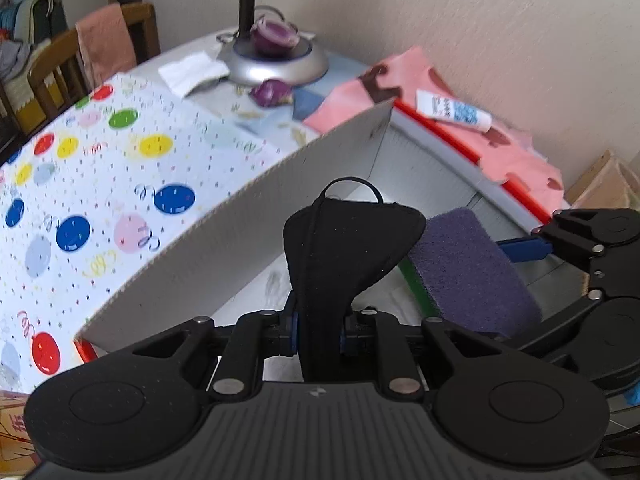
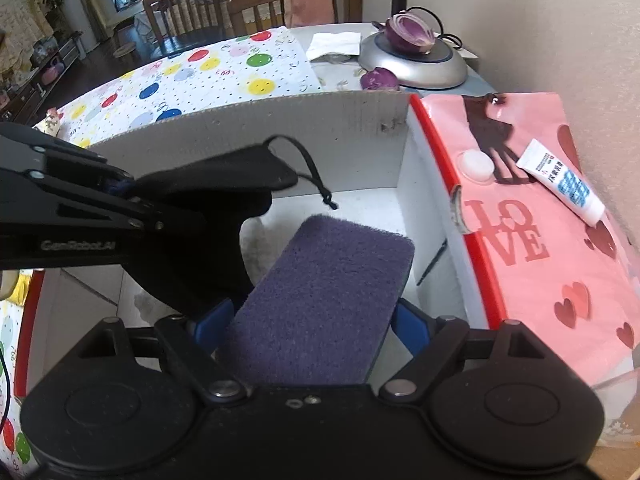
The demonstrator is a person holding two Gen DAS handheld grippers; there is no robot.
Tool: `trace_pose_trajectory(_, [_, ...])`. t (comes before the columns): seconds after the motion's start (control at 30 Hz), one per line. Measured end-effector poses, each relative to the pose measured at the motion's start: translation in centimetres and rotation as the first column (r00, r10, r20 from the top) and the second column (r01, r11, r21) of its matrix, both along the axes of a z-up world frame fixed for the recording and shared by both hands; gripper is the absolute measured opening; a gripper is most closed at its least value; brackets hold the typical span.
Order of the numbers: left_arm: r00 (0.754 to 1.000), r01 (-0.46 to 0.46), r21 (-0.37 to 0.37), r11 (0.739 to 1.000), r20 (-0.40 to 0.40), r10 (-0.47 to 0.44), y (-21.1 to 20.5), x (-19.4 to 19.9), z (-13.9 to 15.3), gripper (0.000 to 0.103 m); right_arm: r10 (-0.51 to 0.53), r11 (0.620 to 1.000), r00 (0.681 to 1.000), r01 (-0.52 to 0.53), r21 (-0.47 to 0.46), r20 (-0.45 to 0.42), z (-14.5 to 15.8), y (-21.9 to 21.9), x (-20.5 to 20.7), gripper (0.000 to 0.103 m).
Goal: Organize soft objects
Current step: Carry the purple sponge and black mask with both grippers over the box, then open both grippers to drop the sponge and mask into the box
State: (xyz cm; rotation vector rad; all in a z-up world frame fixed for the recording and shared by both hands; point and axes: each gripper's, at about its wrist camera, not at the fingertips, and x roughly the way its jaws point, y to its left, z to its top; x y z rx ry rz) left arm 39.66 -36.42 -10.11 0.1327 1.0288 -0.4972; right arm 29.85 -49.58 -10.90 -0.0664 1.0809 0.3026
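Both loads hang over the open box [image 2: 280,120]: left fingers [image 1: 318,334] clench a black mask [image 1: 344,240], right fingers [image 2: 312,320] grasp a purple sponge [image 2: 320,300]. Neither is released yet.

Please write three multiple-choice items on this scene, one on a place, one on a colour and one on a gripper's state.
1. Where does the white ointment tube with blue print lie?
A. inside the white corrugated box
B. on the pink "LOVE" bag with hearts
C. on the silver lamp base

2. What colour is the rectangular scouring pad in the right gripper?
A. purple
B. yellow
C. green

3. How is the left gripper set?
A. open and empty
B. open over a tissue
C. shut on the black fabric face mask with ear loops

Answers: 1 B, the tube rests on the bag beside the white corrugated box. 2 A, the pad's fuzzy face is purple. 3 C, the fingers pinch the mask's lower part.
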Motion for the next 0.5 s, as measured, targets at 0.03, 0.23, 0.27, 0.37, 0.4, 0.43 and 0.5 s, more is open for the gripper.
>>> trace_pose_trajectory(0.03, [1.000, -0.002, 0.004, 1.000, -0.013, 0.002, 0.1, 0.2, -0.3, 0.016, 0.006, 1.000, 1.000, -0.006, -0.002, -0.001, -0.1, 0.1, 0.1, 0.085])
trace_pose_trajectory(0.23, [0.998, -0.001, 0.047, 0.999, -0.056, 0.004, 0.0, 0.8, -1.7, 0.016, 0.019, 1.000, 1.000, -0.019, -0.007, -0.020, -0.8, 0.3, 0.4, 0.085])
trace_pose_trajectory(0.27, [0.998, 0.000, 0.050, 0.999, -0.061, 0.003, 0.0, 0.8, -1.9, 0.016, 0.022, 1.000, 1.000, -0.022, -0.008, -0.023, -0.8, 0.3, 0.5, 0.085])
trace_pose_trajectory(0.37, [0.997, -0.001, 0.053, 0.999, -0.079, 0.005, 0.1, 1.0, -2.3, 0.016, 0.037, 0.999, 0.999, -0.038, -0.014, -0.029, -0.9, 0.5, 0.5, 0.085])
trace_pose_trajectory(0.4, [0.996, -0.002, 0.059, 0.998, -0.084, 0.007, 0.0, 1.0, -2.3, 0.016, 0.041, 0.999, 0.999, -0.041, -0.015, -0.030, -0.9, 0.5, 0.5, 0.086])
trace_pose_trajectory(0.43, [0.996, -0.003, 0.064, 0.998, -0.086, 0.008, 0.0, 1.0, -2.4, 0.016, 0.045, 0.999, 0.999, -0.046, -0.014, -0.030, -0.9, 0.6, 0.6, 0.086])
trace_pose_trajectory(0.5, [0.996, -0.003, 0.067, 0.998, -0.087, 0.009, 0.0, 1.0, -2.4, 0.016, 0.051, 0.999, 0.998, -0.052, -0.012, -0.027, -0.8, 0.5, 0.5, 0.086])
